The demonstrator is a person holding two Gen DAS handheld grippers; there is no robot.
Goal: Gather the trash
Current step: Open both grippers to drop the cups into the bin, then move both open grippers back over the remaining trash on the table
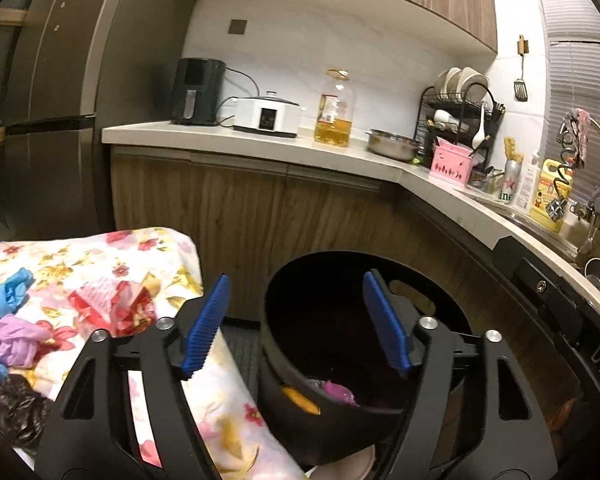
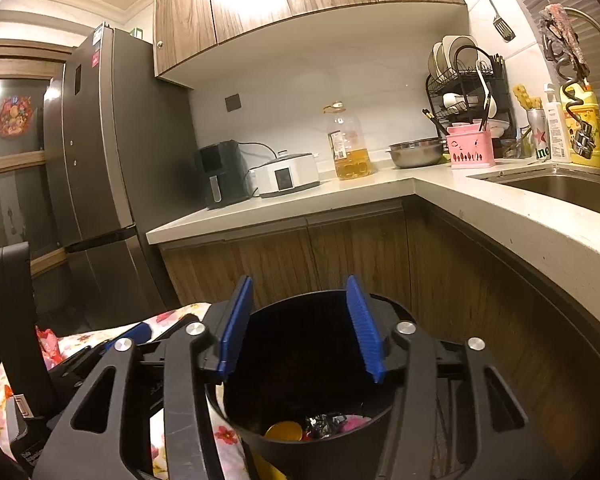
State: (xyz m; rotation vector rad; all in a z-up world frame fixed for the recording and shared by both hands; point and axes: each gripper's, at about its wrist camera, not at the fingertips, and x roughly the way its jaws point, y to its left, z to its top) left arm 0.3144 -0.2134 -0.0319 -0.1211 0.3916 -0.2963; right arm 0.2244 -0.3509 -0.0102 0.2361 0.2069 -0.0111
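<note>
Partly done. Black bin (image 2: 312, 364) near centre already holds several wrappers. Crumpled gloves (image 1: 8, 328) and a red wrapper (image 1: 108, 304) remain on the floral cloth (image 1: 140, 256), left. Left gripper (image 1: 296, 320) and right gripper (image 2: 300, 324): jaws open, empty.

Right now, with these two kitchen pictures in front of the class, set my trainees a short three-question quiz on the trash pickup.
1. True or false: the left hand-held gripper is shut on a piece of trash.
2. What lies at the bottom of the black bin: A) nothing, B) a few scraps, among them an orange piece, C) water?
3. Fill in: the crumpled blue glove lies on the flowered ____.

Key
1. False: it is open and holds nothing, like the right hand-held gripper.
2. B
3. cloth
</note>
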